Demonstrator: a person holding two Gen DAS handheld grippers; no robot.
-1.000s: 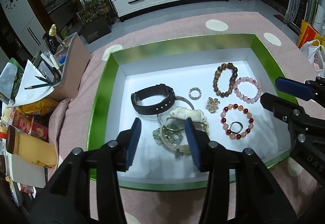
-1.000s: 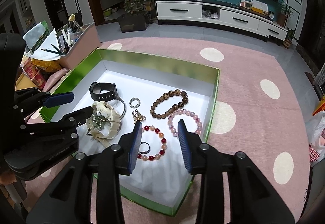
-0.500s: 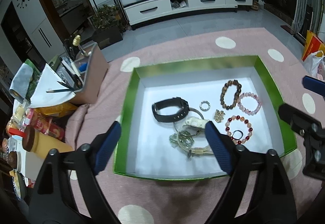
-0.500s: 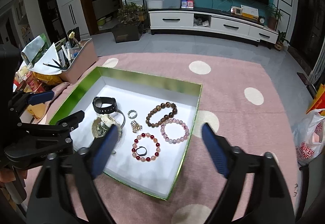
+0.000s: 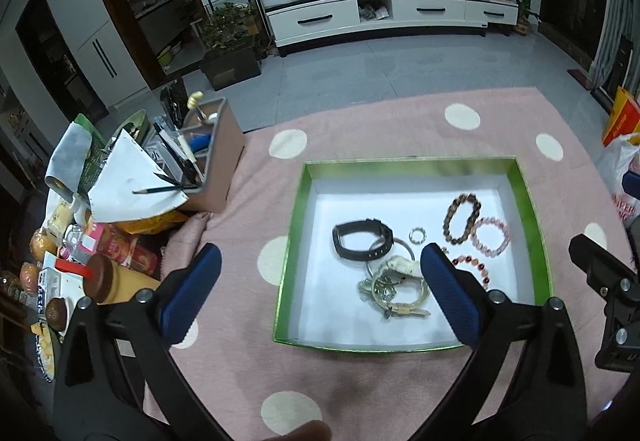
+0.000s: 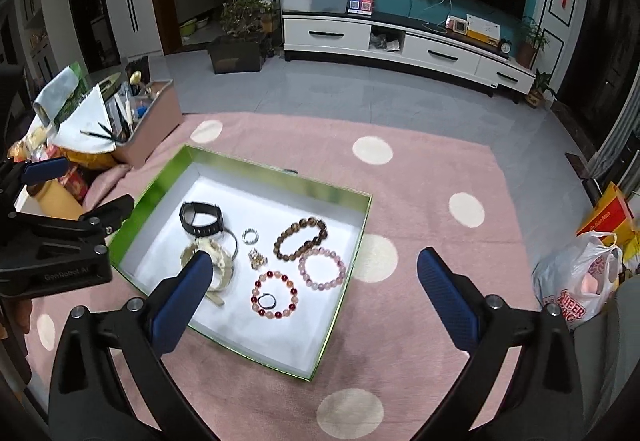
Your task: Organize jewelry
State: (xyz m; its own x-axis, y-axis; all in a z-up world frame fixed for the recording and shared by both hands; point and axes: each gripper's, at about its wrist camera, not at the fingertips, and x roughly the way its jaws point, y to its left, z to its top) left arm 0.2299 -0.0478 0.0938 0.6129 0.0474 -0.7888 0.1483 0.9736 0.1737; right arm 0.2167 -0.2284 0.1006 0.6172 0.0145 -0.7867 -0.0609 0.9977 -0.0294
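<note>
Two hand-held grippers, left point(image 5: 320, 293) and right point(image 6: 314, 291), spread; black watch point(image 5: 362, 239) flat, crosswise.

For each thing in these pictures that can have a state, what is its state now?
left gripper: open, holding nothing
right gripper: open, holding nothing
green box: lid off, jewelry lying inside
black watch: strap closed in a loop
red bead bracelet: flat, a small dark ring inside it
plastic bag: open at the top

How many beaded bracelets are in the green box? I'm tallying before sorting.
3: brown bracelet farthest back, pink bracelet beside it, red-and-peach bracelet nearest, encircling a small dark ring.
</note>
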